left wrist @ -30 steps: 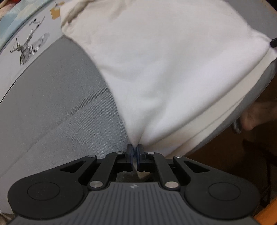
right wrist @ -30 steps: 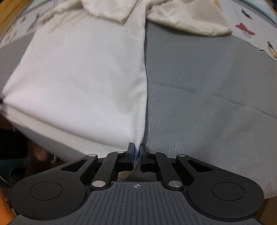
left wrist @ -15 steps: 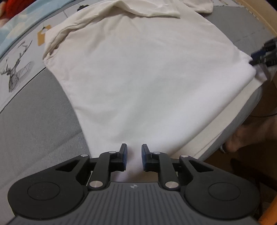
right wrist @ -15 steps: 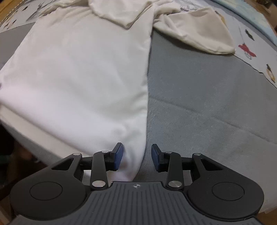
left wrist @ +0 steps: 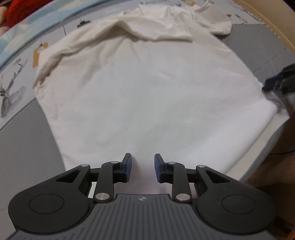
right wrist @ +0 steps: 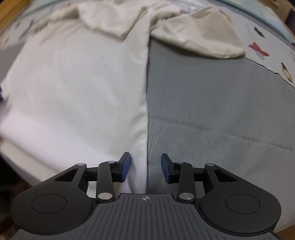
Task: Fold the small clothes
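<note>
A small white T-shirt (left wrist: 147,96) lies spread flat on the grey bed cover (left wrist: 24,151), its hem at the near edge and its sleeves bunched at the far end. My left gripper (left wrist: 142,162) hovers over the hem near the left corner, jaws opening, pads clear of the cloth. In the right wrist view the same T-shirt (right wrist: 77,88) fills the left half. My right gripper (right wrist: 145,163) stands open astride the shirt's right side edge, gripping nothing. The right gripper's blue fingertips (left wrist: 272,83) show at the left view's right border.
A printed sheet (left wrist: 16,86) with deer and small pictures lies beyond the grey cover, as does the patterned sheet (right wrist: 267,55) at far right. A red item (left wrist: 16,13) sits far left. The bed's front edge (left wrist: 258,147) drops off to the dark floor.
Both grippers have let go of the shirt's hem corners and opened. The left one slid inward along the hem; the shirt now lies flat.
</note>
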A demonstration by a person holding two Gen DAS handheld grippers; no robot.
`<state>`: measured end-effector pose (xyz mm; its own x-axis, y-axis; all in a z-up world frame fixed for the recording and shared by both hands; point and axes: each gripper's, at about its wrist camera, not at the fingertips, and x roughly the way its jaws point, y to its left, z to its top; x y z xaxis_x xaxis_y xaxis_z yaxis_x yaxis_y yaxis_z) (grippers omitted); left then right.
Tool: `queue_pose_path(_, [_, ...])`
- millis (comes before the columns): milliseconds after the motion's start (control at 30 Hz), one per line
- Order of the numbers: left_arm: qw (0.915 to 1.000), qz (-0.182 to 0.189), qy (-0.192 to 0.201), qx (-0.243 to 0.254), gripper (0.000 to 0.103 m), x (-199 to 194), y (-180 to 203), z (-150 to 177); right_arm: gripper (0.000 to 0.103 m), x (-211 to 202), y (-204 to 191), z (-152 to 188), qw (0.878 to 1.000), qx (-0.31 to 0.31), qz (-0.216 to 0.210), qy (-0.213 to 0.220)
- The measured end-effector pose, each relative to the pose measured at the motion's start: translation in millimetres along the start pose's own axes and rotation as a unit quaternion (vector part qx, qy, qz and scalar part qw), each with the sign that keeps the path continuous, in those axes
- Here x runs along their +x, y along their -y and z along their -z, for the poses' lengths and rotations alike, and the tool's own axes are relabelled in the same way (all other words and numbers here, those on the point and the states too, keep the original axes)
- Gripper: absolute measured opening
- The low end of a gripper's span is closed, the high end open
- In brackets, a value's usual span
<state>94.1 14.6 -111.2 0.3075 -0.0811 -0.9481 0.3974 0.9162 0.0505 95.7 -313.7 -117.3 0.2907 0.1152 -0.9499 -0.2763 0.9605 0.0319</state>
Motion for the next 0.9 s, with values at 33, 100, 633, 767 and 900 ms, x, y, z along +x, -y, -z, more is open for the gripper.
queue_pose_path(33, [0.9999, 0.003, -0.013, 0.0, 0.033, 8.9, 1.2, 0.5, 0.038, -2.8, 6.7, -3.1, 1.0, 0.021, -0.003, 0.013])
queue_pose_path(100, [0.9997, 0.003, -0.025, 0.006, 0.038, 23.2, 2.6, 1.1, 0.038, -9.1, 20.5, -8.8, 0.997, 0.054, -0.003, 0.046])
queue_pose_path(633, [0.9995, 0.012, -0.014, -0.027, 0.048, 29.4, -16.5, -30.5, 0.032, 33.3, 160.0, -88.6, 0.907, 0.368, 0.01, 0.202])
queue_pose_path(767, [0.9994, 0.017, -0.022, -0.021, 0.048, 30.3, -18.1, -31.9, 0.038, 62.2, 191.4, -112.8, 0.886, 0.412, 0.005, 0.213])
queue_pose_path(900, [0.9993, 0.016, -0.031, -0.009, 0.049, 34.7, -17.1, -38.9, 0.039, 79.3, 196.6, -139.3, 0.896, 0.375, 0.019, 0.237])
